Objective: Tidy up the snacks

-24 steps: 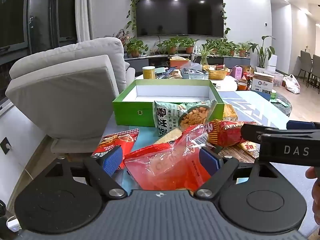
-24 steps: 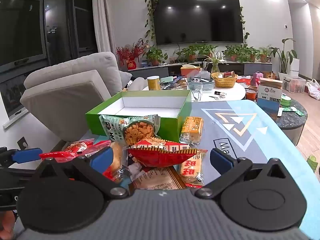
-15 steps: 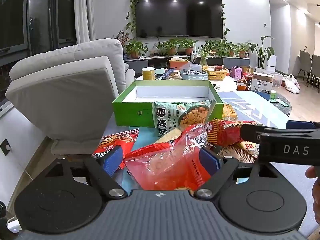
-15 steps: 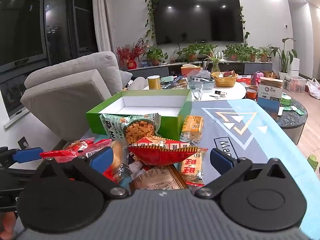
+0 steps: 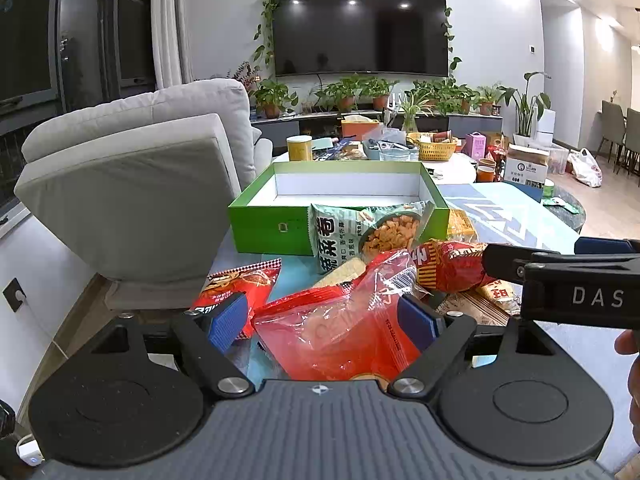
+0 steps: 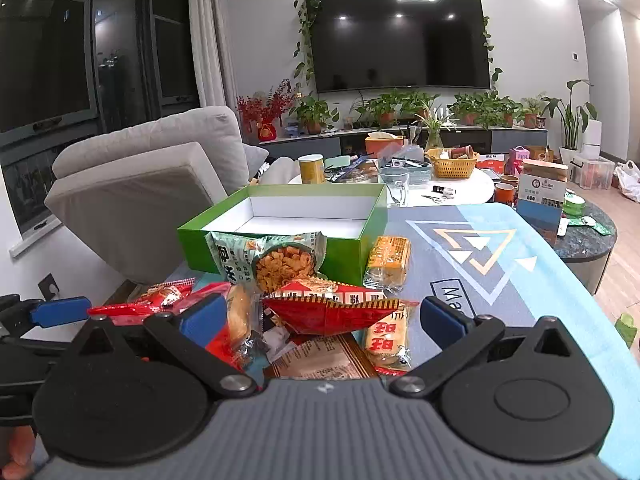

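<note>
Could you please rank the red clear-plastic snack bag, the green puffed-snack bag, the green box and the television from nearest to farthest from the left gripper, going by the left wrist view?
1. Red clear-plastic snack bag: between the open fingers of the left gripper.
2. Green puffed-snack bag: ahead, leaning on the box front.
3. Green box: behind it, open.
4. Television: on the far wall.

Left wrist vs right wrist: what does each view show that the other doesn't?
Only the left wrist: the chequered-top red packet beside its left finger, and the dining chairs far right.

Only the right wrist: the red flower arrangement by the TV unit, the glass mug behind the box, and the triangle print on the mat.

Both: the empty green box, the green snack bag leaning on it, and the clear red bag between the open left hand-held gripper's fingers.
</note>
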The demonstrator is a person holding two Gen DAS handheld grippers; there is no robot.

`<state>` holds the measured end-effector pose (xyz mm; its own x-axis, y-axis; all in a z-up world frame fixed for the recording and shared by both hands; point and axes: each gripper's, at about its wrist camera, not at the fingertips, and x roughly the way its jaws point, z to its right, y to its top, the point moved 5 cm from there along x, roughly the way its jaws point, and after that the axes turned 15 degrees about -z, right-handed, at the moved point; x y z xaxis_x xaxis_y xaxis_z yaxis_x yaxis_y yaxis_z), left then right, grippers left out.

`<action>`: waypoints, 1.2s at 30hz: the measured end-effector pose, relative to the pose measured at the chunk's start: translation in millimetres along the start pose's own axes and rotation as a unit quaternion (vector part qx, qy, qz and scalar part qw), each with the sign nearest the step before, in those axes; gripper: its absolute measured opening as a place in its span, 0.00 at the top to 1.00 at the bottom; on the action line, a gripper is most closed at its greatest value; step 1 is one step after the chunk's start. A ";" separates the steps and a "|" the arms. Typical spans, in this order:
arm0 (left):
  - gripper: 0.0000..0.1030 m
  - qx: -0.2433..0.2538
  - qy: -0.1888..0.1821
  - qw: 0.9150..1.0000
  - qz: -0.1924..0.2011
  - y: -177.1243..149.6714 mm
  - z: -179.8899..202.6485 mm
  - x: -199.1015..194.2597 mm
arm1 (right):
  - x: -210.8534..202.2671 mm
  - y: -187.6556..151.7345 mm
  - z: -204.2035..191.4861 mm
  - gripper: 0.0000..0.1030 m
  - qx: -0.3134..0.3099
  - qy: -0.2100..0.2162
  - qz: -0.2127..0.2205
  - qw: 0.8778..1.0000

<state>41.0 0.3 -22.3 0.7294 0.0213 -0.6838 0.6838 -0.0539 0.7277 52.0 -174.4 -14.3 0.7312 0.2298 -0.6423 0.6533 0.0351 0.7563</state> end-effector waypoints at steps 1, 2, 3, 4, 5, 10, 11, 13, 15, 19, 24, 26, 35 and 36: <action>0.21 -0.001 0.000 1.000 -0.001 -1.3 -0.2 -0.1 | 0.7 -0.4 -0.2 0.52 0.000 -0.001 -0.001 1.000; 0.21 -0.002 0.000 1.000 -0.003 -2.2 -0.2 0.4 | 2.0 -1.1 0.2 0.52 0.000 -0.002 -0.002 1.000; 0.21 -0.002 0.002 1.000 -0.005 -2.9 -0.1 0.9 | 2.3 -1.4 0.0 0.52 0.000 -0.003 -0.002 1.000; 0.21 -0.002 0.003 1.000 -0.006 -3.0 0.1 1.1 | 2.0 -1.6 -0.3 0.52 -0.001 -0.003 -0.002 1.000; 0.21 -0.001 0.004 1.000 -0.005 -2.8 0.2 0.7 | 1.9 -1.4 -0.2 0.52 -0.001 -0.002 -0.002 1.000; 0.21 0.000 0.002 1.000 -0.003 -2.5 0.9 -1.0 | -0.9 -1.0 -1.9 0.52 -0.005 0.002 0.004 1.000; 0.21 0.000 0.003 1.000 -0.004 -2.8 0.7 -1.0 | -0.6 -1.2 -1.8 0.52 -0.005 0.002 0.004 1.000; 0.21 0.000 0.003 1.000 -0.004 -3.0 0.5 -0.5 | -0.2 -1.3 -1.6 0.52 -0.004 0.001 0.003 1.000; 0.21 0.000 0.004 1.000 -0.004 -3.3 0.6 -0.3 | 0.2 -1.1 -2.0 0.52 -0.004 0.001 0.002 1.000; 0.21 0.000 0.008 1.000 -0.004 -4.3 -0.6 -0.2 | 3.0 -1.5 -4.5 0.52 -0.004 -0.003 -0.003 1.000; 0.21 -0.003 0.008 1.000 -0.003 -6.1 -5.1 -4.5 | 1.1 -2.3 -9.6 0.52 -0.013 -0.001 -0.003 1.000; 0.21 -0.005 0.005 1.000 0.002 -6.7 -7.7 -7.5 | -0.2 -2.1 -11.0 0.52 -0.015 -0.001 -0.001 1.000; 0.21 -0.013 0.001 1.000 -0.001 -7.0 -12.2 -5.6 | 4.2 -1.0 -14.5 0.52 -0.007 0.017 -0.011 1.000; 0.22 -0.011 0.000 1.000 0.000 -7.3 -11.5 -5.8 | 3.8 -1.1 -14.5 0.52 -0.006 0.020 -0.011 1.000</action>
<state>32.0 12.0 -23.1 0.7291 0.0207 -0.6841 0.6844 -0.0325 0.7284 51.3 -159.5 -15.9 0.7082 0.2681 -0.6531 0.6662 0.0525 0.7439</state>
